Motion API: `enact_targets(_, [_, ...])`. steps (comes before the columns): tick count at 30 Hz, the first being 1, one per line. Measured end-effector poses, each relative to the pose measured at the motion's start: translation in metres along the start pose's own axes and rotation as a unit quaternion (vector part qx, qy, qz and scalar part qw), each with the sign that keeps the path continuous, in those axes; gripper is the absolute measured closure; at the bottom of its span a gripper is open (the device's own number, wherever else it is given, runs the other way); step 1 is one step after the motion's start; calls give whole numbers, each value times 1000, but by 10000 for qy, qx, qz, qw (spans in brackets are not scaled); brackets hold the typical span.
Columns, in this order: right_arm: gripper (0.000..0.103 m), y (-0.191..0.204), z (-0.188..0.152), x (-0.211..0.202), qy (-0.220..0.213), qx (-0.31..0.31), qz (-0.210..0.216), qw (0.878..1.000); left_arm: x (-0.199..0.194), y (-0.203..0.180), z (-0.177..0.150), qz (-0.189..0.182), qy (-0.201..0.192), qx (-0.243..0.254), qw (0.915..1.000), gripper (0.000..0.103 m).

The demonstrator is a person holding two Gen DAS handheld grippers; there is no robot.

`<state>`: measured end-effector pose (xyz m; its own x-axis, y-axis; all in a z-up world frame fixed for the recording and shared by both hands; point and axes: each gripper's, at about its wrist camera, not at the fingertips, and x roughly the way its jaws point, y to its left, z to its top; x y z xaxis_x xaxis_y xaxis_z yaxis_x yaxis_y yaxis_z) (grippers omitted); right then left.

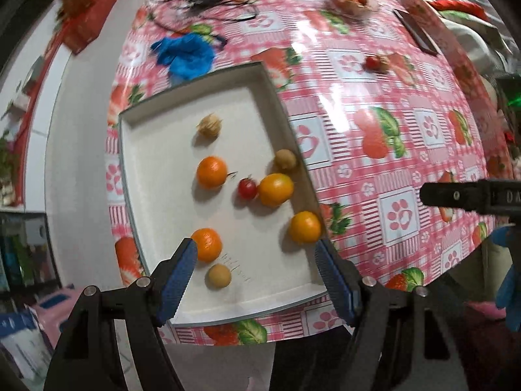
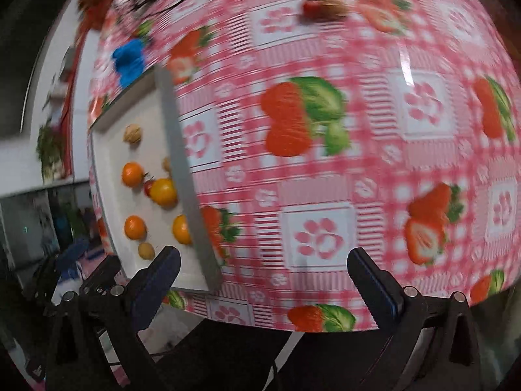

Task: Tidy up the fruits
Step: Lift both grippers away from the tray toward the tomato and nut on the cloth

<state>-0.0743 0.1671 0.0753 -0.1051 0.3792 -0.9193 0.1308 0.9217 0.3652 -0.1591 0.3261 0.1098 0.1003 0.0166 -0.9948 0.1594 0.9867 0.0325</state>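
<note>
1. Sorting of the fruits looks mostly done: eight pieces lie in the white tray (image 1: 156, 150), lower left of the left wrist view.
2. Tray contents: two oranges (image 1: 211, 172) on its left side, two yellow-orange fruits (image 1: 275, 189) on its right, a cherry tomato (image 1: 247, 188) touching one of them, a husked berry (image 1: 209, 125) toward the far end, and two small brownish fruits (image 1: 219, 275).
3. Left to collect, by my judgement: a red tomato and a brown fruit (image 1: 377, 63) lying together on the table (image 1: 358, 97), upper right, well apart from the tray.
4. Left hand-held gripper (image 1: 256, 255): spread wide, holding nothing, above the tray's near end.
5. Right hand-held gripper (image 2: 263, 262): spread wide, holding nothing, over bare tablecloth; that view is blurred.
</note>
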Motion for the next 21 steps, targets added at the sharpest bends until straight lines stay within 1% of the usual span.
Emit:
enact_targets(4, [0,-25,-6,-10,-58,414,49,9991,-4,-13,5,-81,-43,132,9999,25])
enact_targets(8, [0,-53,-14,-15,74,825,125,9965,-8,-23,10,-212,-38,52,9998,25])
enact_targets(10, [0,-63,-14,-19,122,923,107,9956,-8,-27,12,-276,-28,-11,9996,25])
enact_targets(14, [0,-77,-9,-25,228,904,17,9956,-5,-38,14,-342,91,-227,9991,25])
enact_targets(17, [0,-88,0,-32,355,832,-37,9959,-10,-46,18,-369,43,-437,9984,25])
enact_targets(21, [0,-99,16,-43,402,800,0,9960,-17,-53,23,-327,-26,-558,9979,25])
